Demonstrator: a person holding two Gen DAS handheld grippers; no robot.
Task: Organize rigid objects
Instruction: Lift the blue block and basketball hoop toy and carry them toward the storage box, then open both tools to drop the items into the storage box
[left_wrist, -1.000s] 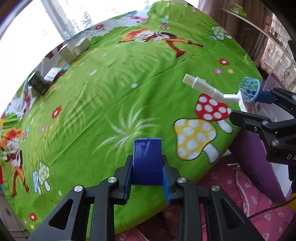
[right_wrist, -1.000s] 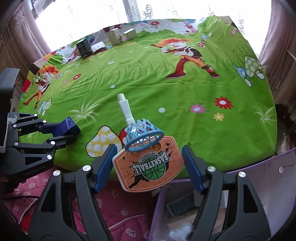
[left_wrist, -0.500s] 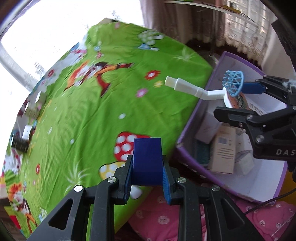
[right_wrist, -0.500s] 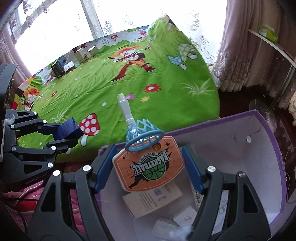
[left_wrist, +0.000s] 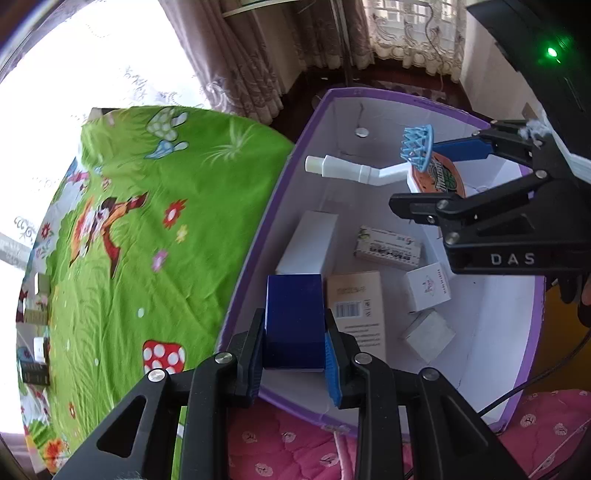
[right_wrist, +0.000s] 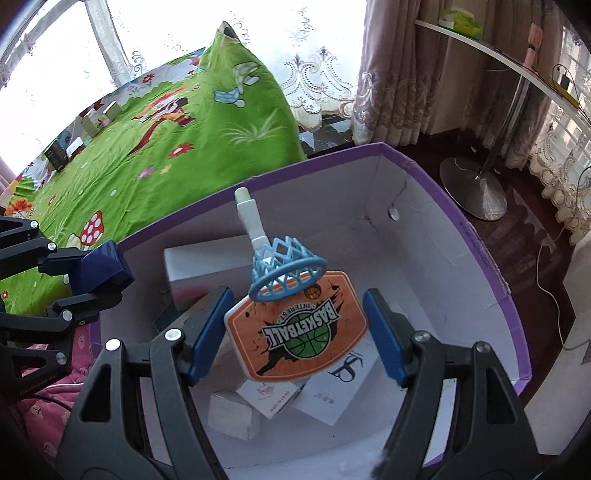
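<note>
My left gripper (left_wrist: 295, 332) is shut on a dark blue box (left_wrist: 293, 317) and holds it over the near left corner of an open purple storage box (left_wrist: 255, 240). My right gripper (right_wrist: 295, 314) is shut on a toy basketball hoop (right_wrist: 295, 332) with an orange backboard, a light blue net and a white stem. It grips the backboard by its two side edges and hangs above the middle of the purple box (right_wrist: 480, 240). In the right wrist view the left gripper (right_wrist: 92, 280) with the blue box (right_wrist: 103, 269) is at the box's left rim.
Several small cartons lie inside the purple box, among them a long white one (left_wrist: 310, 240) and a beige one (left_wrist: 354, 306). A bed with a green cartoon sheet (right_wrist: 166, 140) stands beside it, with small boxes (right_wrist: 92, 118) at its far side. A lamp base (right_wrist: 472, 184) stands on the floor.
Both grippers have swung from above the green bed to over the open purple box, each still gripping its object. Both wrists have rolled.
</note>
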